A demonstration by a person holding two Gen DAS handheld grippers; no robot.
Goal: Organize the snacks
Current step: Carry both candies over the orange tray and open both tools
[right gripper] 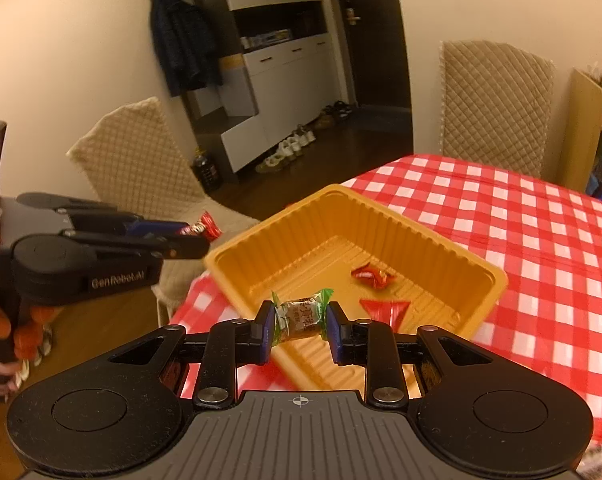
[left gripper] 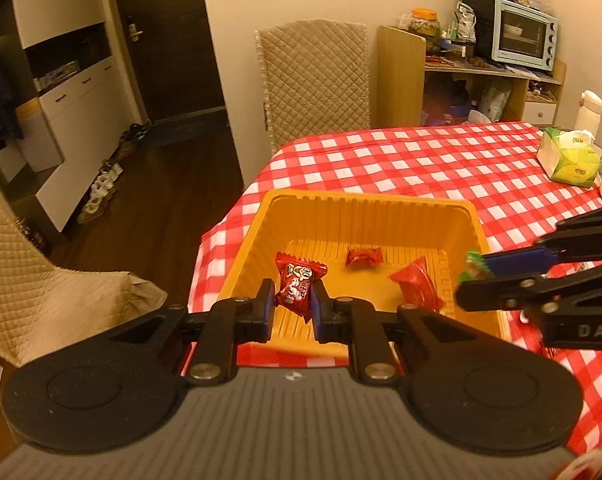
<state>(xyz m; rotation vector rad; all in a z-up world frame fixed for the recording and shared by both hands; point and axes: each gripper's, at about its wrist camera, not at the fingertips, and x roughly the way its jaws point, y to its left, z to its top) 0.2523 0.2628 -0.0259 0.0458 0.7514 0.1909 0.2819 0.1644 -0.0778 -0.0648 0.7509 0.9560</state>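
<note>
Snacks held above the yellow tray [left gripper: 365, 216]: left gripper [left gripper: 292, 312] clenched on a red-wrapped candy [left gripper: 297, 286]; right gripper [right gripper: 299, 330] clenched on a green-ended brown candy [right gripper: 301, 316]. Two red candies [left gripper: 363, 257] [left gripper: 417, 284] lie inside the tray on the red-checked tablecloth [left gripper: 441, 164].

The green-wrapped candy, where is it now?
The green-wrapped candy is clamped in the right tongs, above the near edge of the yellow tray.
</note>
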